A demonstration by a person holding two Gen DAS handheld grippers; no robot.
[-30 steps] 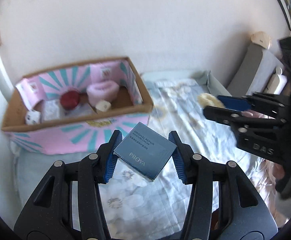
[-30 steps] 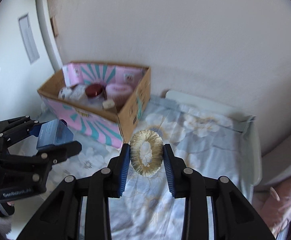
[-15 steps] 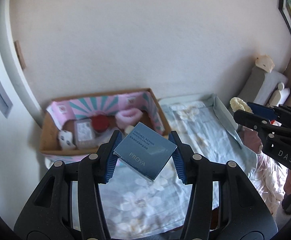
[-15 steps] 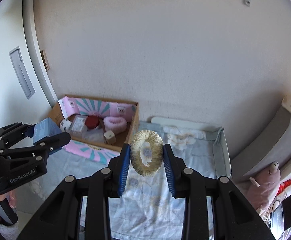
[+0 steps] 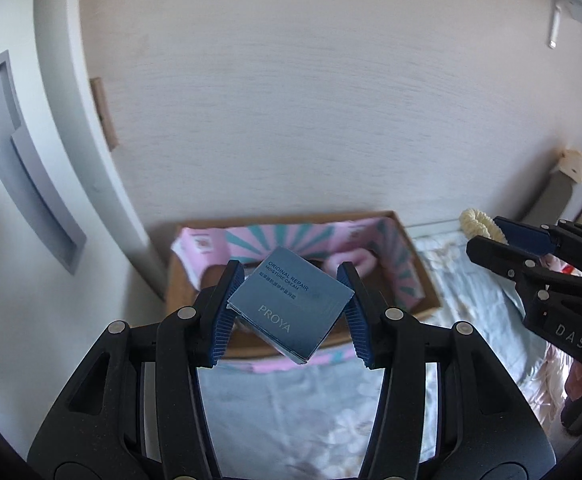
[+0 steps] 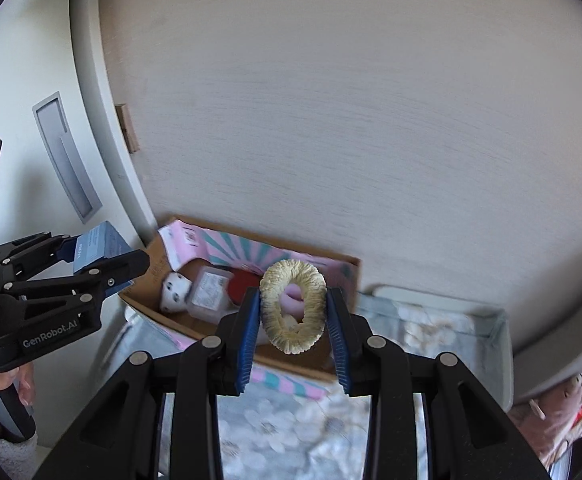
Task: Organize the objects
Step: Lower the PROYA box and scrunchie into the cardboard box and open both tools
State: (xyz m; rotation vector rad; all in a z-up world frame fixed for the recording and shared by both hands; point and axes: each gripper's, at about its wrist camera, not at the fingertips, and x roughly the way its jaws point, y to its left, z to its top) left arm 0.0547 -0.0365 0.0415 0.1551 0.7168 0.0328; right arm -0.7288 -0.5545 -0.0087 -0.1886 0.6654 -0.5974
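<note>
My left gripper (image 5: 289, 312) is shut on a blue PROYA cream box (image 5: 289, 306), held in the air in front of the cardboard box (image 5: 419, 276) with a pink and teal lining. My right gripper (image 6: 293, 316) is shut on a cream fluffy scrunchie (image 6: 293, 306), held upright in front of the same cardboard box (image 6: 347, 276). Inside the box lie a white die-like cube (image 6: 174, 291), a clear plastic case (image 6: 207, 293), a red round thing (image 6: 238, 286) and a pink fluffy ring (image 5: 349, 260). The right gripper also shows at the right of the left wrist view (image 5: 487, 236).
The cardboard box stands against the wall at the back left of a bed with a floral blue sheet (image 6: 275, 432). A white door frame (image 5: 71, 152) rises at the left. Pillows and soft toys (image 5: 571, 188) lie at the far right.
Both grippers have risen and pulled back from the bed, then tilted towards the cardboard box, which now sits behind the held objects. Both still hold their objects.
</note>
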